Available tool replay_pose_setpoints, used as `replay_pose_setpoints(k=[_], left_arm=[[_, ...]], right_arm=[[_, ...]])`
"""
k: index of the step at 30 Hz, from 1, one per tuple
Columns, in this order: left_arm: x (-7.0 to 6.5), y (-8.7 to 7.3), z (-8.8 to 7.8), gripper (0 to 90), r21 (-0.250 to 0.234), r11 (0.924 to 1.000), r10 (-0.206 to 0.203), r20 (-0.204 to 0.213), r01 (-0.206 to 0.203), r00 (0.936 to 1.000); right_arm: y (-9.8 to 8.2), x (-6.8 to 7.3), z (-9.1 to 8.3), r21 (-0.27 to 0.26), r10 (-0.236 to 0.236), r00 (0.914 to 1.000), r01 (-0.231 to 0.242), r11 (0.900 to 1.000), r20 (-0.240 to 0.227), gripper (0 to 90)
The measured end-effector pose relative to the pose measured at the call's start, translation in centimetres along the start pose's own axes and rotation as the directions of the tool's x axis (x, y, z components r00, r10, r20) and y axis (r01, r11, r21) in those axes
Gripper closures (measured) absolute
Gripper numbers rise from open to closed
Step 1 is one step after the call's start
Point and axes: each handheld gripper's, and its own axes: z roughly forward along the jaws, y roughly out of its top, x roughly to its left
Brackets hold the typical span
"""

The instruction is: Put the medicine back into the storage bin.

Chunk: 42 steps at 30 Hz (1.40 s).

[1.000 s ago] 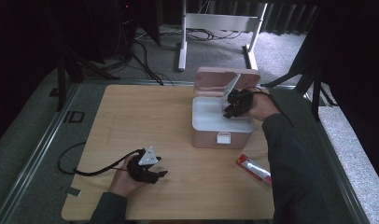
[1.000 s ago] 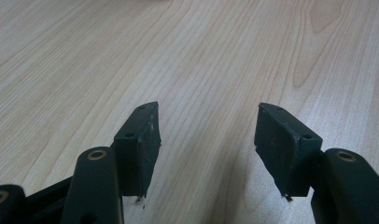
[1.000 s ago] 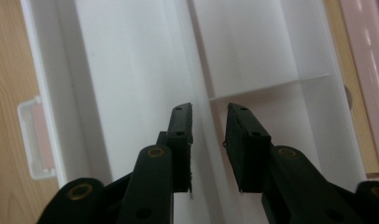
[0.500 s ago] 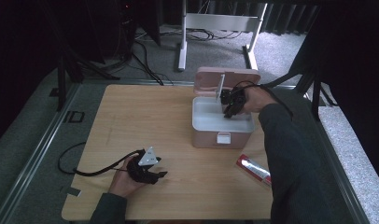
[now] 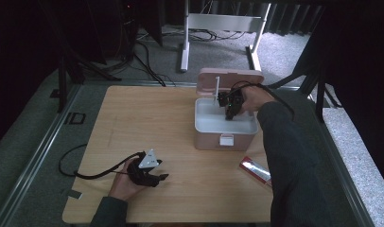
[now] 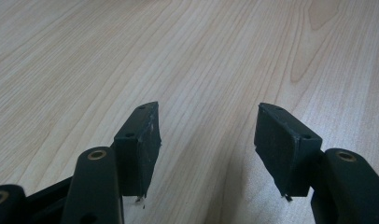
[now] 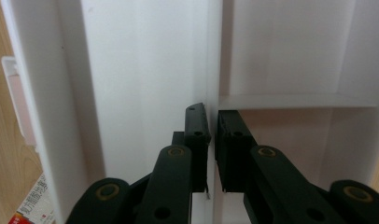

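A pink box (image 5: pixel 225 138) with a white inside stands at the table's back right, its lid (image 5: pixel 230 76) propped open behind it. My right gripper (image 5: pixel 229 113) reaches down into the box. Its jaws have just been closing, and in the right gripper view the right gripper (image 7: pixel 212 122) pinches the edge of a thin white divider panel (image 7: pixel 214 56) that stands inside the box. My left gripper (image 5: pixel 161 178) rests low on the wood near the front left. In the left gripper view the left gripper (image 6: pixel 206 140) stands open with only bare tabletop between its fingers.
A red and white packet (image 5: pixel 255 170) lies on the table in front of the box, to the right; its corner (image 7: pixel 31 205) shows beside the box wall. The left gripper's black cable (image 5: pixel 81 172) loops toward the table's left edge.
The right hand has moved left from the lid's edge and down into the box, and its jaws have closed onto the divider. The left hand has not moved.
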Motion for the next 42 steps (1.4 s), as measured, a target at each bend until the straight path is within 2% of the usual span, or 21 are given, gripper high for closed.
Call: replay_pose_setpoints(k=[5,12,23,29,33,37,39,42], left_arm=[[0.0,0.0,0.0,40.8,0.0,1.0,-0.001,0.001,0.001,1.0],[0.1,-0.1,-0.1,40.8,-0.001,1.0,-0.001,-0.001,0.001,1.0],[0.1,-0.1,-0.2,40.8,-0.002,1.0,-0.003,-0.004,0.003,1.0],[0.0,-0.1,-0.2,41.4,0.0,1.0,-0.004,-0.002,0.004,1.0],[0.1,-0.1,-0.2,41.4,-0.002,1.0,-0.004,-0.004,0.004,1.0],[0.0,-0.1,-0.2,41.4,0.0,1.0,-0.005,-0.002,0.005,1.0],[0.0,-0.1,-0.2,41.4,0.001,1.0,-0.005,-0.002,0.005,1.0],[0.0,-0.1,-0.2,41.4,0.001,1.0,-0.006,-0.002,0.006,1.0]], right_arm=[[0.2,-0.1,0.4,0.018,-0.009,1.0,0.009,1.0,-0.001,87.4],[0.1,-0.3,0.4,0.01,-0.012,0.9999,0.012,1.0,-0.012,88.6],[-0.1,0.2,0.1,-0.004,-0.019,0.9996,0.02,1.0,0.019,89.1],[-0.4,0.5,-0.2,-0.025,-0.023,0.9989,0.025,0.999,0.041,89.4],[-0.7,0.6,-0.7,-0.059,-0.032,0.9974,0.036,0.998,0.065,89.6],[-1.0,0.7,-1.2,-0.08,-0.028,0.997,0.034,0.996,0.072,89.6],[-1.2,0.7,-1.5,-0.088,-0.01,0.9972,0.017,0.996,0.074,89.6],[-1.3,0.7,-1.8,-0.1,-0.014,0.9967,0.022,0.995,0.08,89.6]])
